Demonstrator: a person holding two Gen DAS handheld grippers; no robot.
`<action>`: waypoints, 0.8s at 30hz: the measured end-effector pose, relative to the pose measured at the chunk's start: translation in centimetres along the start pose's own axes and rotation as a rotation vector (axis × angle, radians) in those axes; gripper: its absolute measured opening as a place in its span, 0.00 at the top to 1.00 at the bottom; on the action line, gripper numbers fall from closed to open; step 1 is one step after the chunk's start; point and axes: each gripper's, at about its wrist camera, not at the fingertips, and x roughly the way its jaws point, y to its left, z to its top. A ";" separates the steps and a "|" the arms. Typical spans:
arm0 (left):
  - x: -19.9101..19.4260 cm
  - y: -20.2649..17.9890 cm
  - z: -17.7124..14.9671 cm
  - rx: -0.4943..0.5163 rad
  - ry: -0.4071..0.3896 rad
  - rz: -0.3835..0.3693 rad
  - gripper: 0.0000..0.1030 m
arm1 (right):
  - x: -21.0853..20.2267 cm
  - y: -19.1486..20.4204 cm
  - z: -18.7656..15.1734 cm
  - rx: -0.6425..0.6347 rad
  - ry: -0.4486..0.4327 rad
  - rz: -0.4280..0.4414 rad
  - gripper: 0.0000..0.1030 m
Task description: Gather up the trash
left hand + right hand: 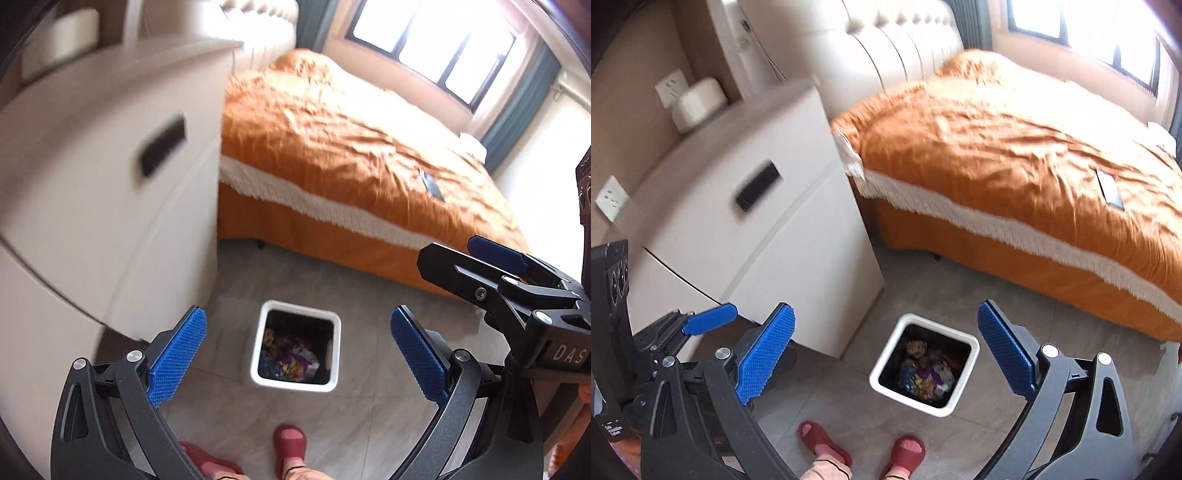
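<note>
Both sets of tongs stood with their blue pads wide apart and nothing between them: the left gripper (298, 349) and the right gripper (886, 345) hung high over the white square trash bin (295, 311), which sat on the grey tiled floor (351, 295) just off the corner of the white nightstand (110, 221). The trash (291, 360), a heap of coloured wrappers, lay at the bottom of that bin.

The risk, as I judged it, lay in the height and the blur. A descent from so far above a narrow opening could land a finger on the rim and tip or shove the bin against the nightstand; crumpled wrappers (light and slippery, by the look of them) could also slide out of a shallow pinch. The person's red slippers (905, 452) stood close to the bin, so a knocked bin would meet a foot.

The right wrist view showed wall sockets (612, 198) and a white box (698, 103) behind the nightstand; the left wrist view blurred these, but showed more of the window (436, 44). Each view caught the other gripper at its edge, and both showed a dark flat device (1110, 189) on the orange bedspread (997, 147) and another (757, 190) on the nightstand.
</note>
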 end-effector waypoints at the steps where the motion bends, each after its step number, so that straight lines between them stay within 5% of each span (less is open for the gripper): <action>1: -1.8 0.1 0.5 -0.010 -0.029 0.009 0.05 | -1.0 0.8 0.7 -0.014 -0.023 0.013 0.04; 11: -16.0 4.9 3.8 -0.113 -0.251 0.225 0.05 | -7.3 11.6 6.9 -0.189 -0.191 0.223 0.04; 24: -30.2 12.5 1.4 -0.284 -0.417 0.502 0.05 | -10.6 26.6 10.2 -0.387 -0.259 0.490 0.04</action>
